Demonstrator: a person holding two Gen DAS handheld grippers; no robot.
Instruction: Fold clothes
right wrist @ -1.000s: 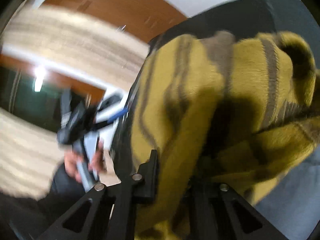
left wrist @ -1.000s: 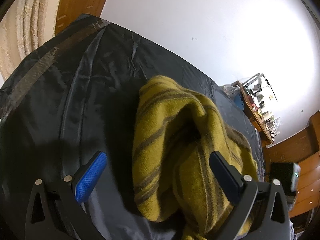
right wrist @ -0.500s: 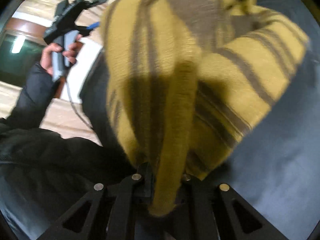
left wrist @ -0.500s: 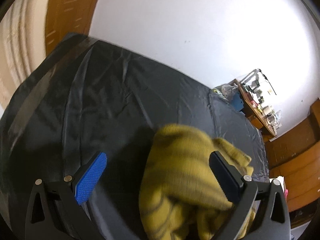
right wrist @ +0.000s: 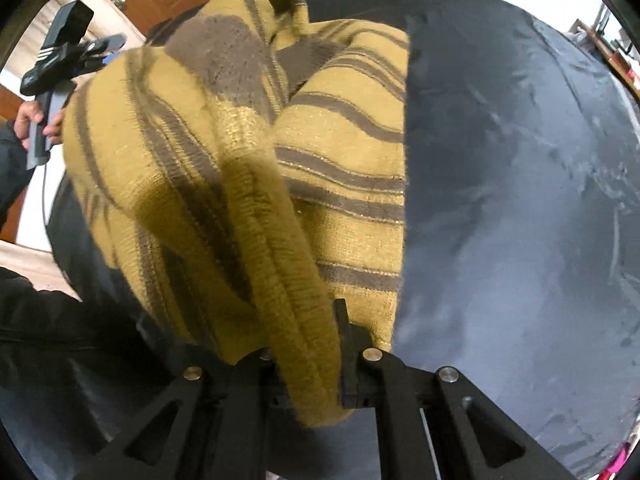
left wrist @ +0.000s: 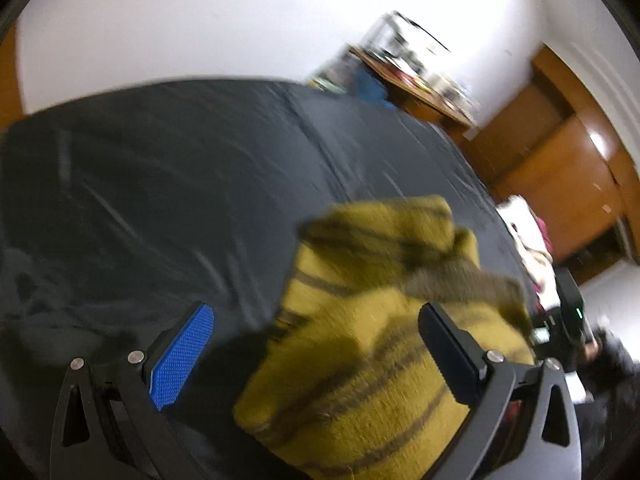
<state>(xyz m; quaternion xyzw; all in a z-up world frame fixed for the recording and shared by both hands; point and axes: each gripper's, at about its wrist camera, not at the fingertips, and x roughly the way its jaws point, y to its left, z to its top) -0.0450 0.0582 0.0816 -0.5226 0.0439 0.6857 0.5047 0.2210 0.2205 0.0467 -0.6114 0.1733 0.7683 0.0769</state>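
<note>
Left wrist view: left claw [left wrist: 316, 350] spread wide, gripping nothing; blurred yellow-and-brown striped sweater [left wrist: 372, 320] bunched on black sheet [left wrist: 168, 184], nearer the right finger, long axis undeterminable. Right wrist view: right claw [right wrist: 308, 344] clamped on sweater's [right wrist: 240, 160] ribbed edge, garment stretching away from the claw, stripes crosswise.

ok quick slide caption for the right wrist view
Right gripper clamped on a ribbed edge of the mustard striped sweater, bunched over the dark cover.
</note>
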